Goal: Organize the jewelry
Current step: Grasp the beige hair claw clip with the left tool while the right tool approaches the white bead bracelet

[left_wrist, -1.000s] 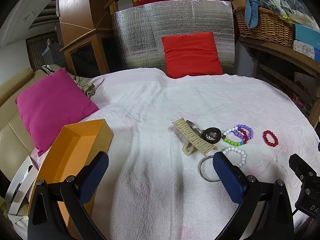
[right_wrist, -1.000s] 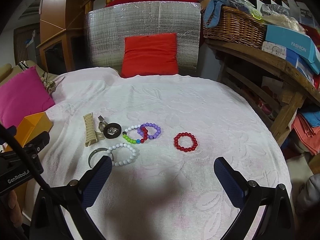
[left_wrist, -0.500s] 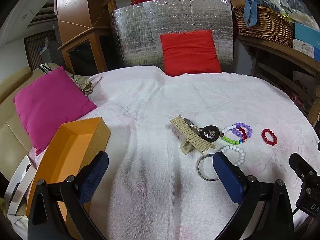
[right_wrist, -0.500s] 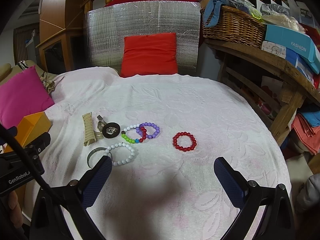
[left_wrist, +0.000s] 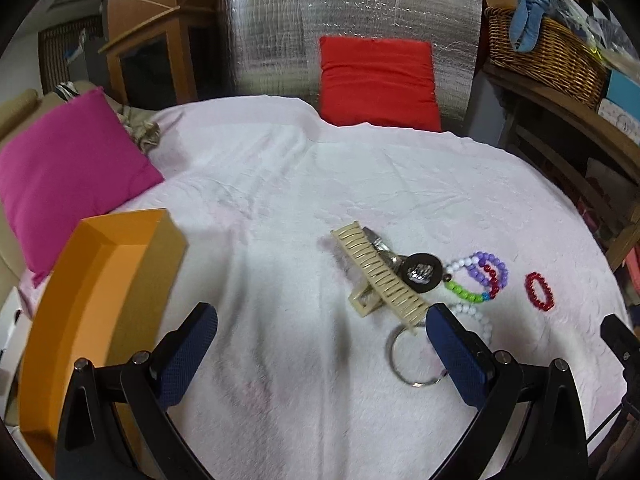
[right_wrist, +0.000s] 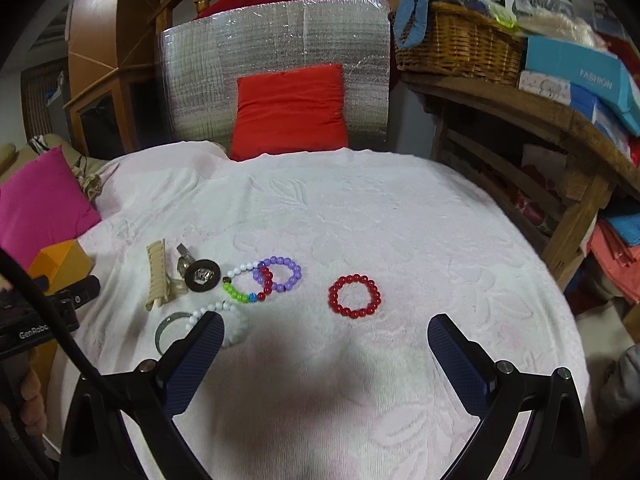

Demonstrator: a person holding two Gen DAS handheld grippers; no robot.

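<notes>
both grippers are hanging wide open above the white cloth [right_wrist: 400, 220] and are holding nothing. i am judging that the step in hand is the approach for a first pick, and the red bracelet [right_wrist: 354, 295] is looking like the easiest target, because it is lying alone, apart from the other pieces and just ahead of the right gripper [right_wrist: 326, 338]. to do it well, the right gripper should be coming down with one finger inside the ring and one outside, pinching the beads, not the soft cloth. the orange box [left_wrist: 100, 304] is standing at the left edge, beside the left gripper [left_wrist: 322, 330], probably as the goal. the other pieces are lying in a cluster: a beige clip [left_wrist: 380, 276], a black round piece [left_wrist: 422, 271], a mixed bracelet [right_wrist: 246, 286] overlapping a purple one [right_wrist: 280, 274], a white bracelet [right_wrist: 224, 320] and a metal ring [left_wrist: 414, 360].
</notes>
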